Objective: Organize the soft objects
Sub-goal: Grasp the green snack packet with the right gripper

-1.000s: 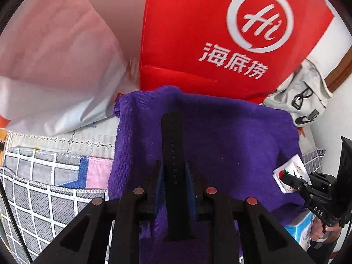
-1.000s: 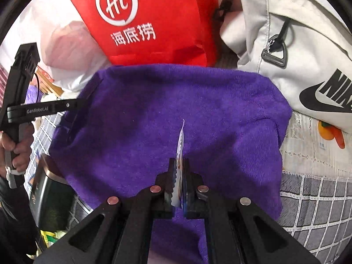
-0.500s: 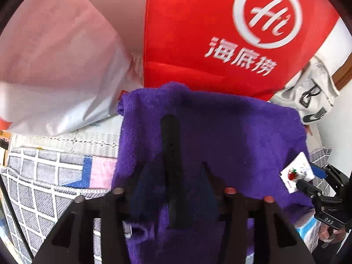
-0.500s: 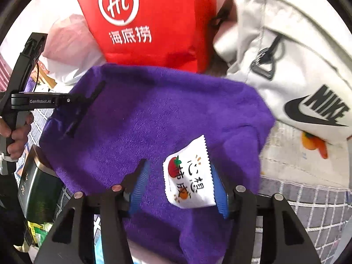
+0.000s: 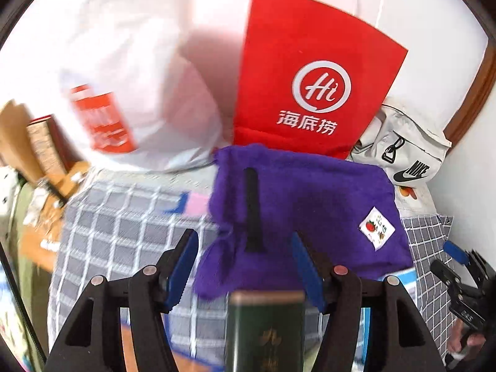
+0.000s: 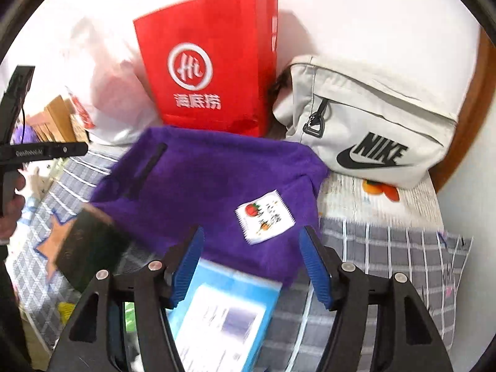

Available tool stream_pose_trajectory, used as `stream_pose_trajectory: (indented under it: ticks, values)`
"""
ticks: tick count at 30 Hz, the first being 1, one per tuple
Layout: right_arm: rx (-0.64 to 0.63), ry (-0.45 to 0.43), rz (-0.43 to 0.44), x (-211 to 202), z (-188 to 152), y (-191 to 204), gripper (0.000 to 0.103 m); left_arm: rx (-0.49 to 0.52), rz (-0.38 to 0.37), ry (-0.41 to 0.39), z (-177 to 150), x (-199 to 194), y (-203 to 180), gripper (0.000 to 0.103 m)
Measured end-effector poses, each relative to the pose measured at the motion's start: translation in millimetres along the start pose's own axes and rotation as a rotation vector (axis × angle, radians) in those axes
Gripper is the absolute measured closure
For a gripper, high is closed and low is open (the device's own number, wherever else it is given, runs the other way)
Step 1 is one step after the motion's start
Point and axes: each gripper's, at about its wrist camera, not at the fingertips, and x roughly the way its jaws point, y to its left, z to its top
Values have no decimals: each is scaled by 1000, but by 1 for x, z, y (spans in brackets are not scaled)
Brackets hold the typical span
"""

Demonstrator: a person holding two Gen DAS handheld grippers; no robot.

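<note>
A purple towel (image 5: 310,204) lies spread on the checked cloth, in front of a red paper bag. On its left part rests a black strap (image 5: 252,210), and on its right part a small white snack packet (image 5: 376,228). My left gripper (image 5: 245,266) hangs above the strap's near end, jaws opening, with nothing pressed between the blue pads. In the right wrist view the towel (image 6: 210,179) carries the packet (image 6: 265,217) just beyond my right gripper (image 6: 252,266), whose jaws are also opening around nothing. The strap (image 6: 145,167) shows at the towel's left.
A red paper bag (image 6: 210,74), a white plastic bag (image 5: 130,99) and a pale Nike bag (image 6: 365,136) stand against the wall behind. A dark green box (image 5: 265,328) and a blue box (image 6: 223,310) lie near the towel's front edge. Checked cloth (image 5: 124,232) covers the surface.
The left gripper let go of the strap and the right let go of the packet, which now lies flat. Both grippers opened and drew up and back from the towel.
</note>
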Motion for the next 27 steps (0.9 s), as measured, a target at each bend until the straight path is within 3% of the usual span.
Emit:
stream_pose_trajectory:
  ticks: [7,12,19,27]
  values:
    - [-18,-34,29,-56,-44,39,39,0,-57,10,-55,-50,7,42]
    - [-19,-19,77,-74,-79,69,37,-26,-95,40,-97,-67,22,42]
    - [-47,50,130,-61,-108,103,36,-16,-113,33,-139,-87,37,42]
    - [-51,121,168,-33,-119,118,36,9,-150,80,-162,-71,43,42]
